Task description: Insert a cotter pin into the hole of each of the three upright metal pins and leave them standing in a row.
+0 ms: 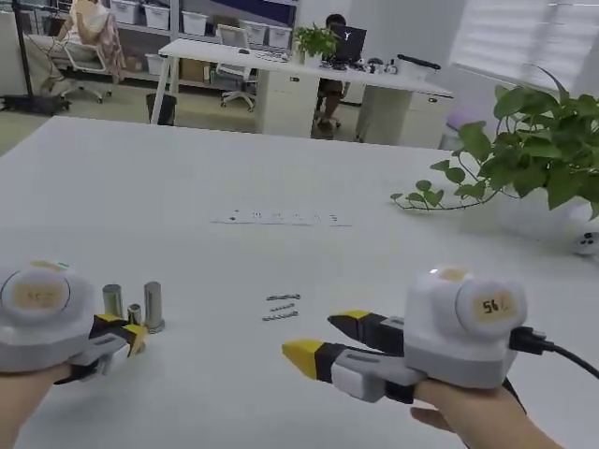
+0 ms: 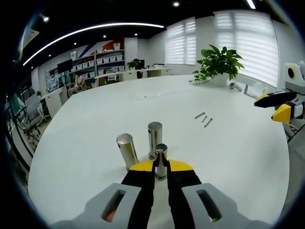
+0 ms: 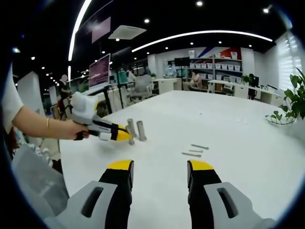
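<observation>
I'm clamping my left gripper (image 2: 161, 168) on the short metal pin (image 2: 161, 153) at near left, just in front of the two taller pins (image 2: 155, 136). It looks like smooth, stiff steel, probably slippery, so a firm hold suits it. My right gripper (image 3: 159, 165) is hanging jaws apart near the three cotter pins (image 1: 281, 307), which are thin, light, and best pinched at the head. I'm making out no holes.
</observation>
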`<state>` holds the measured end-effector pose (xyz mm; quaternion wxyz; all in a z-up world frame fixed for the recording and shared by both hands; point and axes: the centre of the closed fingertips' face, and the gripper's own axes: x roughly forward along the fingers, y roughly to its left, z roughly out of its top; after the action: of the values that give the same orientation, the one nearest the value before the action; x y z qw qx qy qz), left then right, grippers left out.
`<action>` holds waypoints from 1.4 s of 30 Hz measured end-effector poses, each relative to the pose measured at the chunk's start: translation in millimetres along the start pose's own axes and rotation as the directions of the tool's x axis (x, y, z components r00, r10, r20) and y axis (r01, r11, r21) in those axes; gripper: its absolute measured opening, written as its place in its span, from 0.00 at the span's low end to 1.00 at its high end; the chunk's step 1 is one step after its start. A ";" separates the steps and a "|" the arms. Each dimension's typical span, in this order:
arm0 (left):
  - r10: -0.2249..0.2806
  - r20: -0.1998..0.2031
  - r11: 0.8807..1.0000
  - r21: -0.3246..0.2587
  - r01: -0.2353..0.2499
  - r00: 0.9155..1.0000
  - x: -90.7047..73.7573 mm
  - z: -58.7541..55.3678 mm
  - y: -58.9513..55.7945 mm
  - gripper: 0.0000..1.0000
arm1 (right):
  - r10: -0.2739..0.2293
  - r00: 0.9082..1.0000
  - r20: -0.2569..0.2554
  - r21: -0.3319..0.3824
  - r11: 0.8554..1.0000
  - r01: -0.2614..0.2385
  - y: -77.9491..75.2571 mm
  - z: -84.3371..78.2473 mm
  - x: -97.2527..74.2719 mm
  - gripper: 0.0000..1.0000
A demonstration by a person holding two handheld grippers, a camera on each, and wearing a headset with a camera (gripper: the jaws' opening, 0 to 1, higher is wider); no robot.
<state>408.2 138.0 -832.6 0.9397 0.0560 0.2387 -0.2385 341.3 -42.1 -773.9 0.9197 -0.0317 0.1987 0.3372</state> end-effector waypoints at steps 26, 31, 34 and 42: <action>-0.047 0.026 0.998 -0.032 0.047 0.999 4.8 -2.4 -43.0 0.07 | -0.002 1.000 -0.001 0.009 1.000 0.002 -0.9 -2.9 -5.1 0.47; -0.032 0.035 0.998 -0.044 0.034 0.999 8.7 -1.4 -45.6 0.07 | 0.002 1.000 -0.003 0.020 1.000 -0.002 -1.3 -6.9 -6.1 0.47; -0.021 0.033 0.999 -0.035 0.022 0.999 8.5 -0.7 -45.8 0.07 | 0.002 1.000 -0.009 0.025 1.000 -0.002 -2.7 -10.9 -5.6 0.47; -0.015 0.019 1.000 -0.001 0.015 1.000 9.0 -2.8 -44.2 0.09 | 0.003 1.000 -0.019 0.033 0.999 -0.003 -3.9 -14.7 -6.0 0.47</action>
<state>392.9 96.0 -839.0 0.9401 0.0513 0.2303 -0.2460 334.6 -51.6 -785.3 0.9176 -0.0194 0.2132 0.3349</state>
